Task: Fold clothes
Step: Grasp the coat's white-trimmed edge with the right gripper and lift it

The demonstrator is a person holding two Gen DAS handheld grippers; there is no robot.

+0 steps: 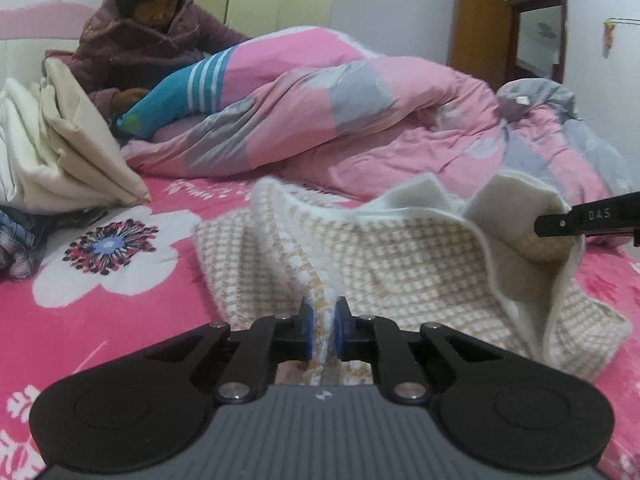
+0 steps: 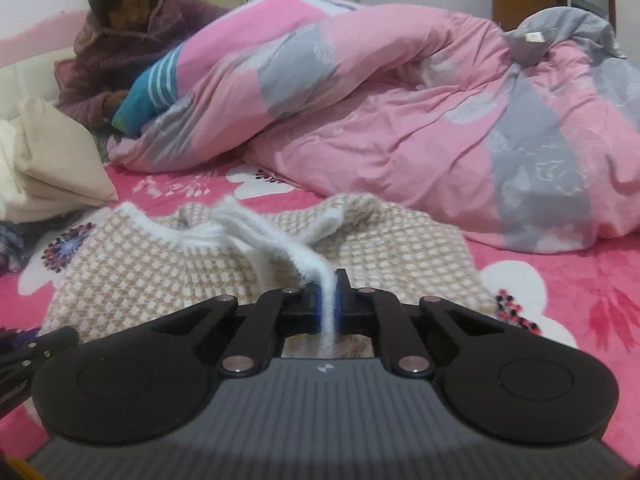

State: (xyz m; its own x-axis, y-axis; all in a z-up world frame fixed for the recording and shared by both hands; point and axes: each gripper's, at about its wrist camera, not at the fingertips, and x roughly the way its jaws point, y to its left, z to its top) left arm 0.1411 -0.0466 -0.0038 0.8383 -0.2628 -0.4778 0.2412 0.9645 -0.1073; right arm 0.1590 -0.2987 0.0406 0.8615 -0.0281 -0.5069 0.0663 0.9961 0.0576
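- At the far left, a heap of cream folded fabric (image 1: 60, 148) rests on the pink flowered bedspread (image 1: 100, 320), with a bit of plaid cloth (image 1: 20, 240) tucked below it.
- Behind that heap, a person in a purple padded jacket (image 1: 132, 40) sits leaning over the near end of a rumpled pink and grey quilt (image 1: 320, 112) that runs across the bed to the right.
- The left gripper (image 1: 323, 330) reaches forward, low and level over the bedspread; its blue pads (image 1: 307, 332) are clamped on a raised ridge of the beige checked garment with white trim (image 1: 400, 264), so the fabric rises in a fold from the jaws.
- The garment lies mid-bed, in front of the quilt, partly bunched, its right side lifted and turned to show the white lining.
- The right gripper (image 2: 327, 306) is likewise held low and pointing forward, pinching the garment's fluffy white edge (image 2: 280, 248), which stretches taut from the jaws back to the cloth.
- In the left wrist view, the right gripper's black finger (image 1: 588, 218) enters from the right edge, beside the lifted flap.
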